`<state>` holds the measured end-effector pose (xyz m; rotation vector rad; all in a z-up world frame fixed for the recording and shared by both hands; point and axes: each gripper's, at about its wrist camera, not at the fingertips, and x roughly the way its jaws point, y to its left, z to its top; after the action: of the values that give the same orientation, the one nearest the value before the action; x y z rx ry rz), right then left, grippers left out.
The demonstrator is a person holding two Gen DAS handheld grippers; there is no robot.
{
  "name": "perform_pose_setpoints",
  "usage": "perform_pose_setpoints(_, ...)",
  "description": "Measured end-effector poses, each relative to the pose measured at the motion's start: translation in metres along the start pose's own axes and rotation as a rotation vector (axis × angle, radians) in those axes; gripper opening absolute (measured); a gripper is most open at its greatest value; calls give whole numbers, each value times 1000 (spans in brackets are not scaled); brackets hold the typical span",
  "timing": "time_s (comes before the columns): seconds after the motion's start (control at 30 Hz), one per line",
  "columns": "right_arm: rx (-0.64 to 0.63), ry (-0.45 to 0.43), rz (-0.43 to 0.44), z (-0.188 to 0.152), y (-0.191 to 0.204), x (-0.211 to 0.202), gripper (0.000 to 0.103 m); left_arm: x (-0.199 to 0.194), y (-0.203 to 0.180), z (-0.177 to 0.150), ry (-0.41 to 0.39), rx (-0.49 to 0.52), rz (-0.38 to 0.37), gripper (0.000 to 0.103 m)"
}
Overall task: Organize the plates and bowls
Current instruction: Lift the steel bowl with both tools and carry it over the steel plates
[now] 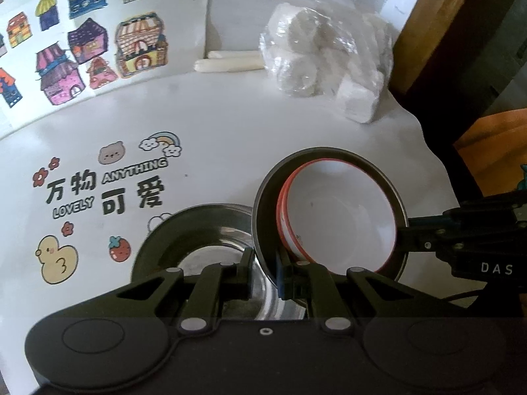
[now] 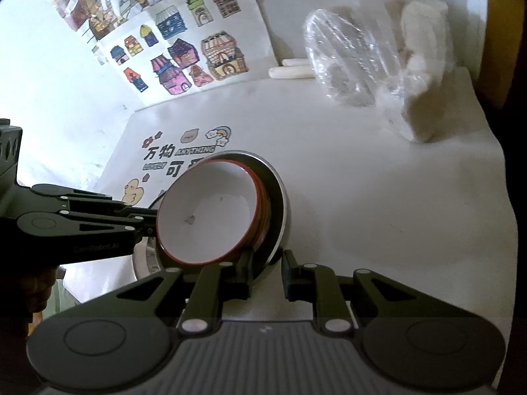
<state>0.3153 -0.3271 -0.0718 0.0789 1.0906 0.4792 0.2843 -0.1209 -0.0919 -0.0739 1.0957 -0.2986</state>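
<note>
A steel bowl [image 1: 329, 158] hangs tilted above the white table, with a white red-rimmed bowl [image 1: 342, 217] nested inside it. My left gripper [image 1: 266, 273] is shut on the steel bowl's near rim. From the right, my right gripper [image 1: 408, 230] clamps the opposite rim. In the right wrist view the steel bowl [image 2: 280, 197] and the white bowl [image 2: 210, 217] lean left, my right gripper [image 2: 267, 273] is shut on the rim, and my left gripper [image 2: 151, 222] holds the far side. A second steel dish [image 1: 204, 233] lies on the table below.
A clear plastic bag of white lumps [image 1: 329, 62] sits at the back right, with two white sticks [image 1: 227, 62] beside it. A sheet of house drawings [image 1: 82, 39] leans at the back left. Cartoon stickers [image 1: 108, 191] mark the tabletop. The table's edge [image 1: 434, 158] runs along the right.
</note>
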Motion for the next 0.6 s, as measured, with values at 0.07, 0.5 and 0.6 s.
perform_pose_setpoints(0.07,-9,3,6,2,3,2,20,-1,4,-1,-2,-8,5,12)
perform_pose_setpoints(0.5,-52,26,38,13,24,18,20,-8,26,-8,-6,-51,40,12)
perform_pose_setpoints(0.6,-62,32,44,16,28,21,20,-9,31,-9,-6,-62,48,12)
